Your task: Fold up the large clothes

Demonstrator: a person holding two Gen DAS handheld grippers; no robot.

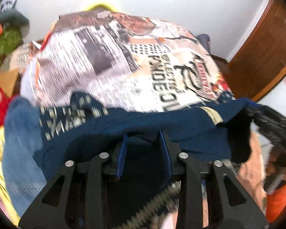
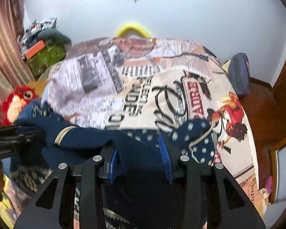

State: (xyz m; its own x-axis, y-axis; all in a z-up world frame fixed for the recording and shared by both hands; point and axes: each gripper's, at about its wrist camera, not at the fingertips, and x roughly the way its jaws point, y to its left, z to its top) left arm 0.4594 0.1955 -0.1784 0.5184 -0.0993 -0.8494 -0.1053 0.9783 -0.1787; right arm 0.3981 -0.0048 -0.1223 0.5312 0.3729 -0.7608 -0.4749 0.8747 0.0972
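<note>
A navy blue garment (image 1: 143,124) with a cream pattern and cream stripe hangs stretched between both grippers over a bed. My left gripper (image 1: 144,139) has its blue-padded fingers closed on the garment's upper edge. The right gripper (image 1: 267,120) shows at the right of the left wrist view, gripping the other end. In the right wrist view the same garment (image 2: 97,141) drapes over my right gripper (image 2: 137,148), whose fingers hold a fold of it. The left gripper (image 2: 13,139) appears at the left, clamped on the cloth.
A bed with a newspaper-print cover (image 2: 143,87) lies beyond. A red plush bird (image 2: 19,101) sits at the left. A yellow object (image 2: 132,29) peeks over the bed's far edge. A dark blue bag (image 2: 239,74) and wooden furniture (image 2: 267,105) are at the right. Clutter (image 2: 42,51) stands at far left.
</note>
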